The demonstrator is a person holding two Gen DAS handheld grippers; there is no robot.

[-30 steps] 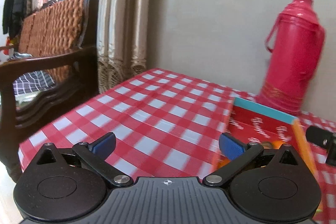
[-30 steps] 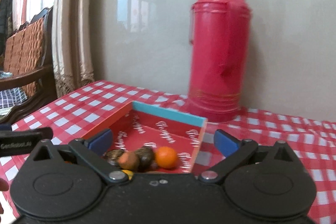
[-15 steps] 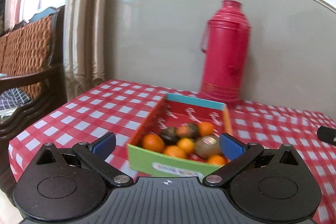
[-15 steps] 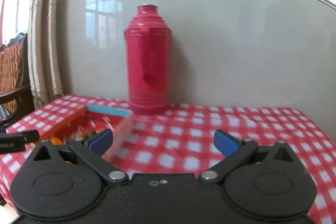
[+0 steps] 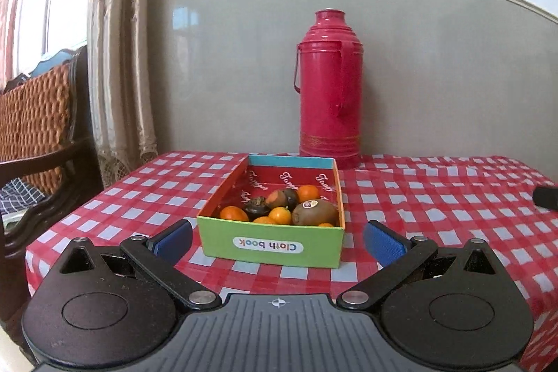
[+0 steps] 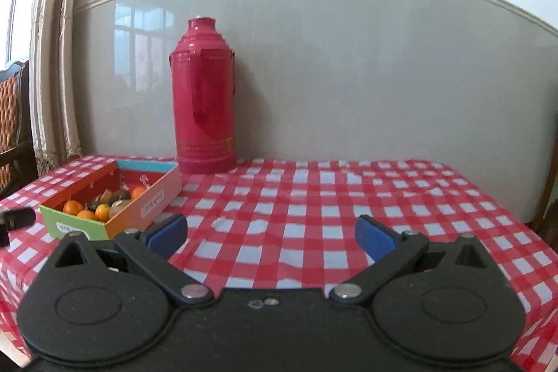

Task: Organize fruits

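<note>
Tablecloth (image 5: 436,197), red check; red thermos flask (image 5: 329,89) behind "Cloth book" box (image 5: 272,244); kiwi (image 5: 314,212) and oranges (image 5: 233,213) inside box; left gripper (image 5: 277,239), right gripper (image 6: 270,234), jaws apart, empty: approach fruit from above, clearing box walls.

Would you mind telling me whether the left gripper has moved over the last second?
Yes. The left gripper has swung right and backed off: the red thermos, formerly at the frame's right edge, now stands near centre and farther away.

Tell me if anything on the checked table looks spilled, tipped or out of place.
Nothing stands out. The red thermos flask stands upright by the wall, and the fruits all sit inside the open green-fronted cardboard box. No spill shows on the red-checked tablecloth.
</note>
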